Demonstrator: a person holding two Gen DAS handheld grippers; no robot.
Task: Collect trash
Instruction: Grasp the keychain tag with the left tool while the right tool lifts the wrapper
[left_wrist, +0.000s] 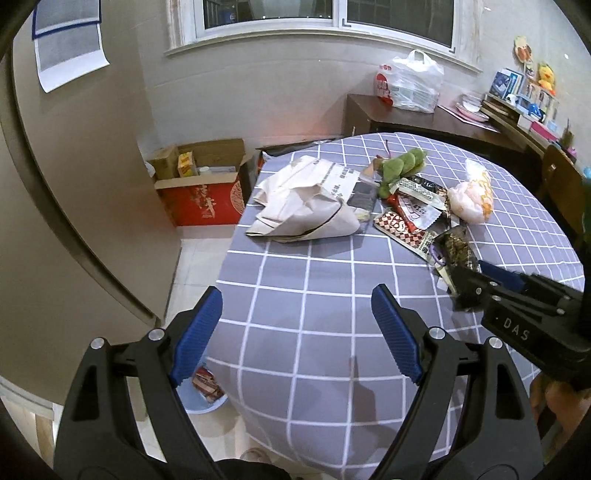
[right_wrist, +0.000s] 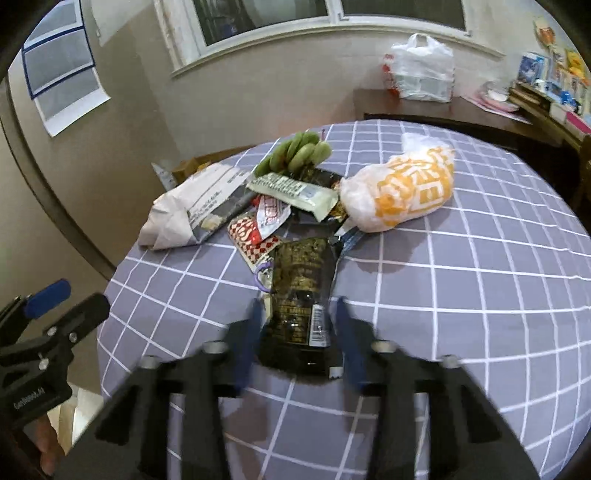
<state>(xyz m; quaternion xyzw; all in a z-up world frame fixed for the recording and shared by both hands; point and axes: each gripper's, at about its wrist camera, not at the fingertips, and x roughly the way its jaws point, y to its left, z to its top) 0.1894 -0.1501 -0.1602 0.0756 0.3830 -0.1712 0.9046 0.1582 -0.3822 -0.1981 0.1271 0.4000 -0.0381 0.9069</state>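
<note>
The right gripper (right_wrist: 295, 332) has its two fingers on either side of the near end of a black wrapper (right_wrist: 299, 291), which lies on the table (right_wrist: 461, 295) at the front of the trash pile. The picture is blurred, so I cannot tell if the fingers already press it or only stand beside it. The left gripper (left_wrist: 295, 332) is wide open and empty over the table edge, above a blue bin (left_wrist: 207, 400) on the floor. The wrapper looks like thin, glossy foil: very light, soft, and probably slippery, so it may bend or slide out. I think the flat near end is the best place to pinch, firmly. The white-orange bag (right_wrist: 402, 188) looks soft and crumpled, and the paper envelope (right_wrist: 192, 210) stiffer.
</note>
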